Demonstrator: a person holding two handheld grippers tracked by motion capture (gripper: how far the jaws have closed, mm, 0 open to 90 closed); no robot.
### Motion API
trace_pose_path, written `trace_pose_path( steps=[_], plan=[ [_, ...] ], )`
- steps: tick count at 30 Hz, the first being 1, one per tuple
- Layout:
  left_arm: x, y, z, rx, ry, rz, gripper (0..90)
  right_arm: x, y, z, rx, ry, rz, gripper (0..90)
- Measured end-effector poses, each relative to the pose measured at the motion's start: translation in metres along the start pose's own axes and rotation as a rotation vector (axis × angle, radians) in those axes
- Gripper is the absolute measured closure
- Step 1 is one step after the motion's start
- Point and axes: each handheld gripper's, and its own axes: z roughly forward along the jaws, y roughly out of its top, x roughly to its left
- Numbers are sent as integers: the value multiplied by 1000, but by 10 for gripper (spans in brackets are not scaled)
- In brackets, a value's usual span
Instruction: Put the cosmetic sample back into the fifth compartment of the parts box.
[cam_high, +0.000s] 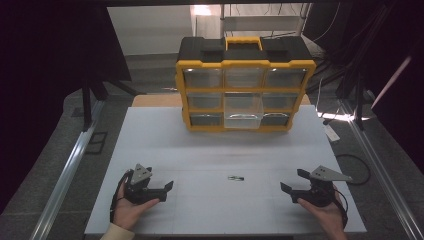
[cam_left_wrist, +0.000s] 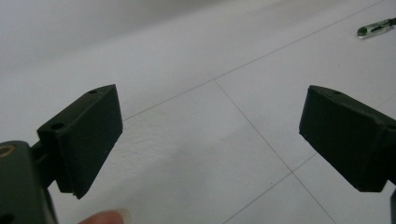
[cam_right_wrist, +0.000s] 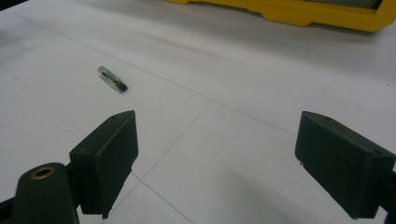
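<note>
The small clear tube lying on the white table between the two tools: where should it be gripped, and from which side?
Probably across its middle, coming straight down from above. The small tube lies flat and alone on the table, so jaws set crosswise to its long axis should close on its narrow width. Either open tool, left or right, looks about equally near.

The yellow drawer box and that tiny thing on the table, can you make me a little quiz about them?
1. True or false: one drawer of the yellow drawer box is pulled out.
2. Where does the small glass tube lie? A) in a drawer B) on the white table between both grippers C) in a gripper
3. Are the left gripper and right gripper open or shut?

Key: 1 true; 2 B; 3 both open, holding nothing.
</note>
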Motion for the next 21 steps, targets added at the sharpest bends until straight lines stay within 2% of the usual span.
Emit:
trace_pose_path(
  steps=[5,10,16,21],
  plan=[
    [-4,1,0,-22,-7,12,63,2,-2,-2,5,-6,-3,139],
    [-6,0,-1,-21,-9,22,64,-2,0,-4,-8,-15,23,140],
    [-8,1,1,-25,-16,18,65,-4,-2,-3,6,-24,21,140],
    [-9,-1,2,-14,-25,33,67,-7,1,-2,-2,-21,37,143]
  ],
)
